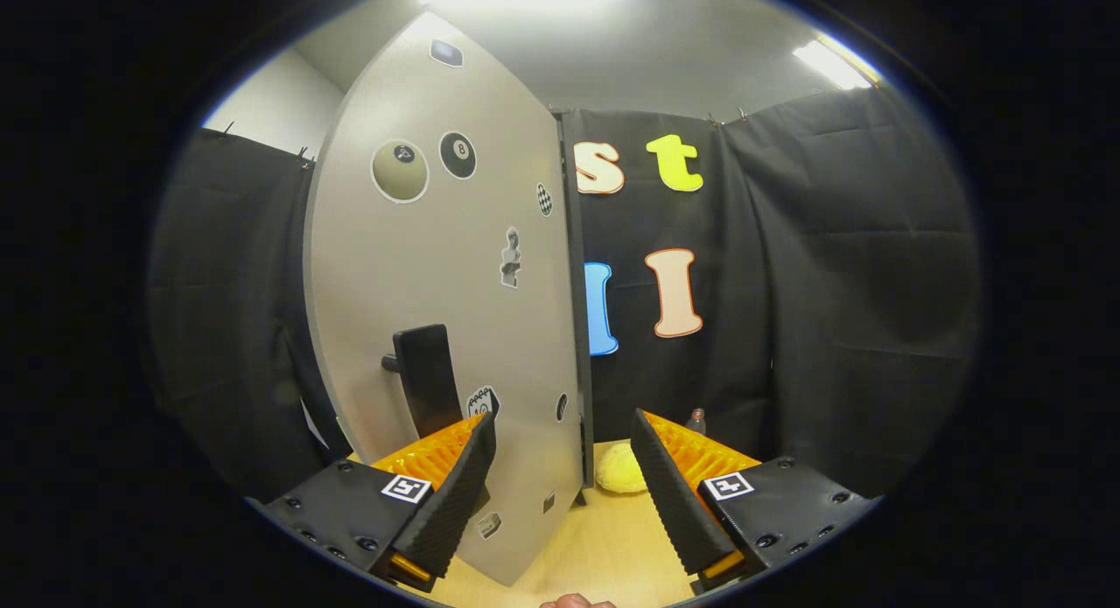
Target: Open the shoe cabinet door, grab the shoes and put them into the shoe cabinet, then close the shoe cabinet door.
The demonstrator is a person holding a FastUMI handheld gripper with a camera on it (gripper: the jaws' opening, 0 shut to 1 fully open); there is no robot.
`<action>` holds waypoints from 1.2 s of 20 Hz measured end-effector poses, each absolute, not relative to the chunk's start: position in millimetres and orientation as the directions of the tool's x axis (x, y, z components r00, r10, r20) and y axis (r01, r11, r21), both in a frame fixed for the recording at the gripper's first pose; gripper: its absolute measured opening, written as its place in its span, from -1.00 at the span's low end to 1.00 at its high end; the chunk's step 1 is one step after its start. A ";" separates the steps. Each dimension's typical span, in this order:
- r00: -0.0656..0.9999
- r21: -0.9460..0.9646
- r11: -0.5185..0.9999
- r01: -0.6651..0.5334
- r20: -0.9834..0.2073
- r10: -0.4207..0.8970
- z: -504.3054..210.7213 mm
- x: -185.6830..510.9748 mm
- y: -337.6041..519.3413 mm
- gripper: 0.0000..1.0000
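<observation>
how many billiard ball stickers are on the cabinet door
2, side by side high on the cabinet door: a pale one and a black one next to it. The open gripper frames the door's lower edge.

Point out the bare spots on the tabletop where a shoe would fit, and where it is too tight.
Bare wood lies on the tabletop between the open tongs, from the cabinet door's lower edge toward the near side. It is crowded further back: the yellow plush item sits just right of the door's edge, with a small bottle behind it.
</observation>
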State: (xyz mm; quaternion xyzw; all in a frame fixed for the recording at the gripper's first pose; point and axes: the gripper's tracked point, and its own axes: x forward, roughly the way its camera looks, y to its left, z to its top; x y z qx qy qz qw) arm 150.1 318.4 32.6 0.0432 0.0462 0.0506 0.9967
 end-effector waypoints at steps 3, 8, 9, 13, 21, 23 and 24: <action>0.989 0.064 0.991 -0.113 -0.089 0.119 34.1 155.2 342.2 0.94; 0.979 0.040 0.983 -0.180 -0.088 0.183 36.6 167.5 389.8 0.95; 0.979 0.042 0.982 -0.182 -0.085 0.185 38.3 169.1 393.8 0.94; 0.981 0.032 0.983 -0.181 -0.066 0.183 43.8 169.8 396.3 0.93; 0.983 0.038 0.984 -0.174 -0.060 0.176 50.2 172.1 389.0 0.93; 0.984 0.026 0.986 -0.167 -0.065 0.169 48.5 170.8 388.0 0.93; 0.984 0.022 0.986 -0.166 -0.068 0.167 45.8 171.0 386.8 0.93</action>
